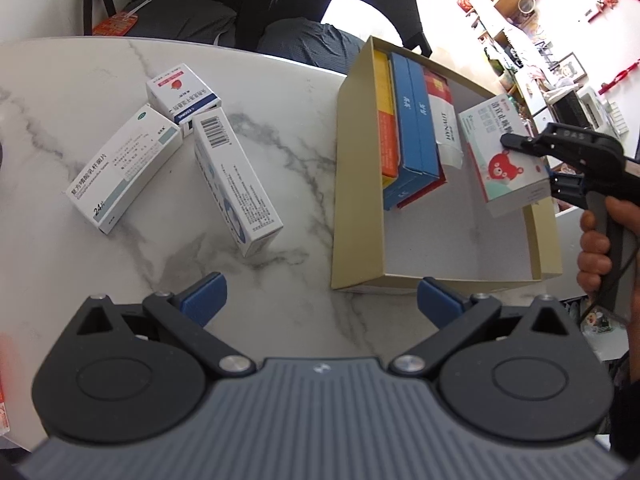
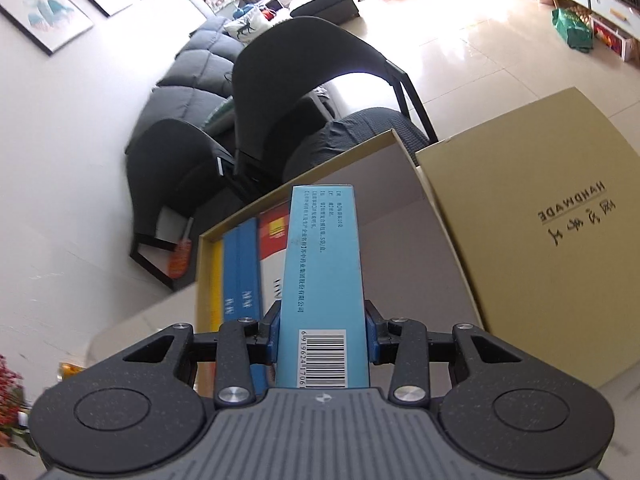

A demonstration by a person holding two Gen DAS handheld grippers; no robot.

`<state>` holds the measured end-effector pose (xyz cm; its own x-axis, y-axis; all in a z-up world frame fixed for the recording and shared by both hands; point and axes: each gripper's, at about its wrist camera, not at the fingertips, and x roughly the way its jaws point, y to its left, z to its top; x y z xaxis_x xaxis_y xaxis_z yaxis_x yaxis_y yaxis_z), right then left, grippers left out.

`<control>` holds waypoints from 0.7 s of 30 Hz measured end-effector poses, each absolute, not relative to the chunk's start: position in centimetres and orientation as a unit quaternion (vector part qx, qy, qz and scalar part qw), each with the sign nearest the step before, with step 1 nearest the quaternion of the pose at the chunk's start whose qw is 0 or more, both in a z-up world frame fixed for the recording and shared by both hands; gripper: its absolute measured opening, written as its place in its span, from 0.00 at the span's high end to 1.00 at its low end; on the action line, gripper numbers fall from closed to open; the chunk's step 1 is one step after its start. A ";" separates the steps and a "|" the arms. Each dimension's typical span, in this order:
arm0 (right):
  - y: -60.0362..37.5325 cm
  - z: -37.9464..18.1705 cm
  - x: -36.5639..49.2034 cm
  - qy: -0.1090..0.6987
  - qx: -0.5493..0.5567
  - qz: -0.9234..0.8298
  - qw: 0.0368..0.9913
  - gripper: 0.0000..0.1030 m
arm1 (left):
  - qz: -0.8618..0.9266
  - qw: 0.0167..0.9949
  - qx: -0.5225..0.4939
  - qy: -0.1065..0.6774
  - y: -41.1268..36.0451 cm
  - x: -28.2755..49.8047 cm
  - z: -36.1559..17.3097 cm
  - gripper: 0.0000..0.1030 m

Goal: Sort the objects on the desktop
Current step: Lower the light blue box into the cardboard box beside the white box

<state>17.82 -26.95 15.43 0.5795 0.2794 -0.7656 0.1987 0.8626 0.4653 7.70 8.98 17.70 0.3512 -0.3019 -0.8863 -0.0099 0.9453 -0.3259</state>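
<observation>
A tan cardboard box [image 1: 356,184] stands on the marble table and holds several medicine boxes on edge [image 1: 412,128] at its far end. My right gripper [image 1: 528,160] is shut on a white and teal medicine box with a red bear [image 1: 504,164], held over the tan box's open part. In the right wrist view this medicine box [image 2: 320,280] sits between the blue pads, above the tan box [image 2: 400,216]. My left gripper [image 1: 320,300] is open and empty above the table, near the tan box's front corner. Three white medicine boxes [image 1: 236,184] lie on the table to the left.
The tan box's lid [image 2: 540,232] lies right of it. Dark chairs [image 1: 328,8] stand behind the table's far edge. The long white box [image 1: 124,168] and the small one [image 1: 182,90] lie left of the barcode box.
</observation>
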 end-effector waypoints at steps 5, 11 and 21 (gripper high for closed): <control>-26.0 13.2 20.4 0.483 0.211 0.013 0.850 0.60 | -0.074 0.808 -0.140 0.567 9.3 7.6 17.7 0.00; -24.3 10.8 23.9 0.501 0.161 0.004 0.850 0.60 | -0.054 0.806 -0.142 0.573 10.0 7.2 17.5 0.00; -23.9 9.3 23.6 0.514 0.146 0.015 0.845 0.59 | -0.037 0.800 -0.158 0.578 10.7 6.6 17.0 0.00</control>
<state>23.56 -23.88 9.33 0.4717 0.1753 -0.8642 0.1243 0.9570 0.2620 6.55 10.68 17.04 0.3284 -0.2410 -0.9133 -0.1236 0.9476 -0.2946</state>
